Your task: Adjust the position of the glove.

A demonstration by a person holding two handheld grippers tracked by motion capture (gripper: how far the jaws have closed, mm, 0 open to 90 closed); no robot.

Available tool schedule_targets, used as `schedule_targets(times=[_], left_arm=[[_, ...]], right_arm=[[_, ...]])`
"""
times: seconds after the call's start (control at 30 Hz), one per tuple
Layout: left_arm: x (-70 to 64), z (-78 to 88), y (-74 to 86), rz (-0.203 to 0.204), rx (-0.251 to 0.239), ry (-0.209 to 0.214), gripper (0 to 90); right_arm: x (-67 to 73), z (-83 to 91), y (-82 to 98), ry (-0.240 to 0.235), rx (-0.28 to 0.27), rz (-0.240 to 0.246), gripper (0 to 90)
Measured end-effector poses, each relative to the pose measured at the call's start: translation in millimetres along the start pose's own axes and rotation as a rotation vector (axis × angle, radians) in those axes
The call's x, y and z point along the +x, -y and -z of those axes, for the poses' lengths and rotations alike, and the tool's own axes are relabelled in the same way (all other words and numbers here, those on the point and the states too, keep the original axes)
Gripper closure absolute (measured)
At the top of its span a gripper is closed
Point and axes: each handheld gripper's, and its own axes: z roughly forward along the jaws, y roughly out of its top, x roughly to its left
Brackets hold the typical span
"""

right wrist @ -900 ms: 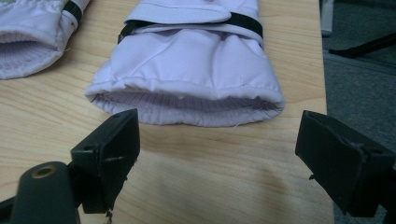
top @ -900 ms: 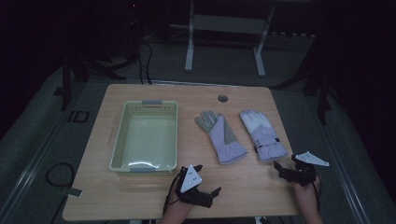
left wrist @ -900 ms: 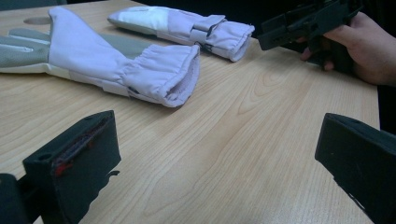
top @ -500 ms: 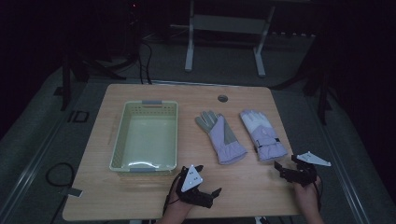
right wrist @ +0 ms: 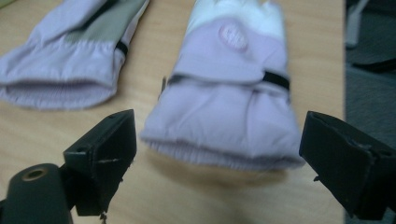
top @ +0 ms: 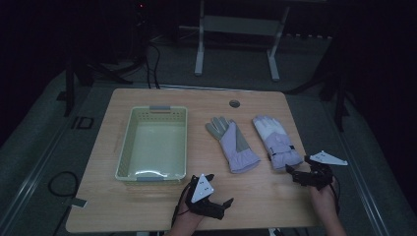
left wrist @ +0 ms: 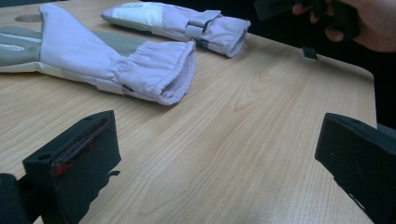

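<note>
Two lilac winter gloves lie side by side on the wooden table [top: 255, 196], cuffs toward me. The left glove [top: 232, 140] [left wrist: 116, 65] [right wrist: 70, 60] shows its grey palm. The right glove [top: 276, 141] [right wrist: 229, 107] [left wrist: 187, 23] has a white fingertip end and a black strap. My right gripper [top: 298, 164] [right wrist: 217, 158] is open, its jaws wide apart just short of the right glove's cuff, nothing between its pads. My left gripper [top: 220, 189] [left wrist: 215, 158] is open low over bare wood, a little before the left glove's cuff.
A pale green plastic basket [top: 127, 147] stands on the table's left half, with nothing in it. A round cable hole [top: 234, 103] sits at the far edge. Metal stand legs [top: 199, 49] rise beyond the table. The table's right edge runs close to my right hand [top: 322, 201].
My right gripper has edged slightly forward toward the right glove's cuff. The left gripper and both gloves have stayed where they were.
</note>
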Motion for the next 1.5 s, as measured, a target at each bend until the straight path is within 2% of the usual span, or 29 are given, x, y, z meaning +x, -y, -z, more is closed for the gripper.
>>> schedule_targets(times=[0.03,0.07,0.13,0.23,0.27,0.3,0.33,0.4,0.5,0.63,0.67,0.87,1.0,1.2,1.3,1.5], left_arm=[[0.0,0.0,0.0,-0.001,0.000,0.000,0.1],[-0.1,0.1,0.0,-0.001,0.000,0.000,0.1],[0.0,0.0,0.0,0.001,0.003,0.006,0.1],[-0.9,0.1,0.1,-0.004,0.001,0.003,0.1],[-1.1,0.1,0.1,-0.005,0.001,0.002,0.1],[-1.1,0.0,0.1,-0.005,0.000,0.003,0.1],[-0.9,0.0,0.1,-0.005,0.001,0.004,0.1],[-0.4,0.1,0.1,-0.001,0.002,0.007,0.1],[-0.2,0.1,0.0,0.000,0.003,0.007,0.1],[-1.2,-0.1,0.1,-0.006,0.001,0.003,0.0],[-1.1,-0.2,0.1,-0.005,0.000,0.004,0.1],[-0.9,-0.1,0.1,-0.001,0.000,0.005,0.1],[-2.1,-0.1,0.0,-0.016,0.002,0.001,0.1],[-1.6,-0.2,0.0,-0.013,0.002,0.007,0.1],[-2.2,-0.2,0.0,-0.015,0.003,0.003,0.1],[-2.0,-0.2,0.0,-0.014,0.003,0.006,0.1]], right_arm=[[-0.4,-0.2,-3.9,-0.017,0.025,-0.008,14.9],[-0.4,-0.2,-7.0,-0.032,0.023,-0.013,16.1],[0.9,0.6,-12.9,-0.024,0.018,-0.013,16.2],[2.2,1.2,-22.3,-0.048,0.010,-0.027,14.5],[3.3,0.9,-25.7,-0.038,0.009,-0.029,13.7],[5.0,0.4,-29.4,-0.001,0.006,-0.035,13.9],[5.8,-0.3,-33.0,-0.004,0.011,-0.035,12.9],[6.5,-0.1,-38.3,-0.048,-0.010,-0.047,12.4],[10.8,-1.1,-46.4,-0.070,-0.028,-0.032,13.0],[17.5,-4.5,-55.5,-0.085,-0.026,-0.013,14.5],[19.3,-5.6,-57.6,-0.075,-0.028,-0.009,15.9],[31.0,-14.2,-69.9,-0.118,-0.019,0.016,16.8],[39.0,-21.8,-77.5,-0.144,-0.011,0.034,18.5],[50.9,-37.3,-85.0,-0.177,0.006,0.046,20.5],[58.7,-46.7,-86.3,-0.191,0.021,0.072,23.3],[71.7,-68.3,-84.6,-0.230,0.051,0.100,33.1]])
